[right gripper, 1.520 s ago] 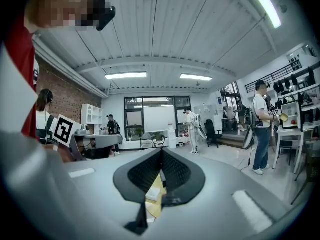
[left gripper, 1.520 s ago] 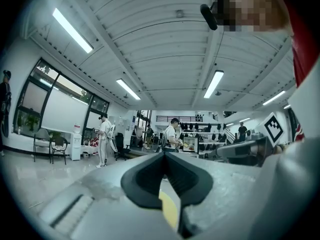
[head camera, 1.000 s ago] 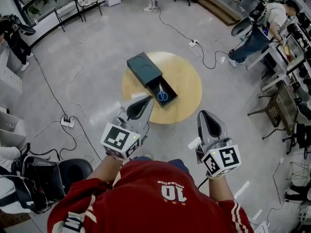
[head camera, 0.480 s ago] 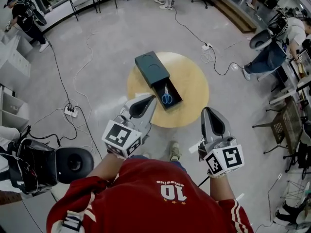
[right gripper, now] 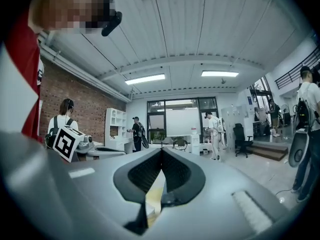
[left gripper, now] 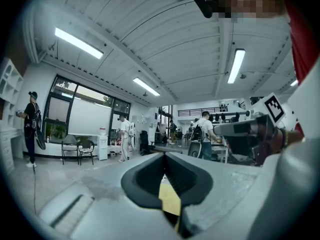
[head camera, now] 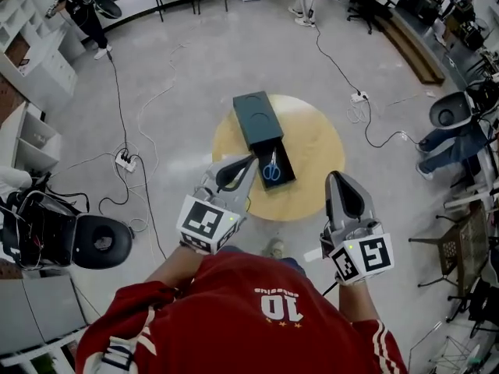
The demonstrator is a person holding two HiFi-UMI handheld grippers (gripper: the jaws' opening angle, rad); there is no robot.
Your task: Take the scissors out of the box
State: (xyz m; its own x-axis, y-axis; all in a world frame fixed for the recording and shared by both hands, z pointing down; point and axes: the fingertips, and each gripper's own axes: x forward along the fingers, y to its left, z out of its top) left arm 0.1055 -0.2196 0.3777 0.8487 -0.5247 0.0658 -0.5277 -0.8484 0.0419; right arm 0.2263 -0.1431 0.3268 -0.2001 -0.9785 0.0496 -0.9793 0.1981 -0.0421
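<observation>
1. The grey floor [head camera: 195, 61] is spreading out all around the round wooden table [head camera: 316, 142]. Black cables are trailing across it to the left of the table and beyond it.
2. That table is standing just ahead of me, so I am placing everything else against it.
3. A black round seat [head camera: 101, 241] is sitting on the floor, well off the table's left side.
4. A dark box [head camera: 257, 114] is lying on the table's left part, with its far end reaching the table's far rim. Its drawer [head camera: 285, 162] is standing pulled out toward the table's near edge.
5. I am holding the left gripper [head camera: 251, 159] over the table's near-left edge. Its jaws are pressing together with nothing between them.
6. I am holding the right gripper [head camera: 337, 176] over the table's near-right edge. Its jaws are also meeting at the tips, and it is carrying nothing.
7. The blue-handled scissors [head camera: 271, 167] are lying flat inside the open drawer, left of the table's middle. Their blades are pointing toward the table's far side, and neither gripper is touching them.
8. A white power strip [head camera: 125, 160] is lying on the floor off the table's left side.
</observation>
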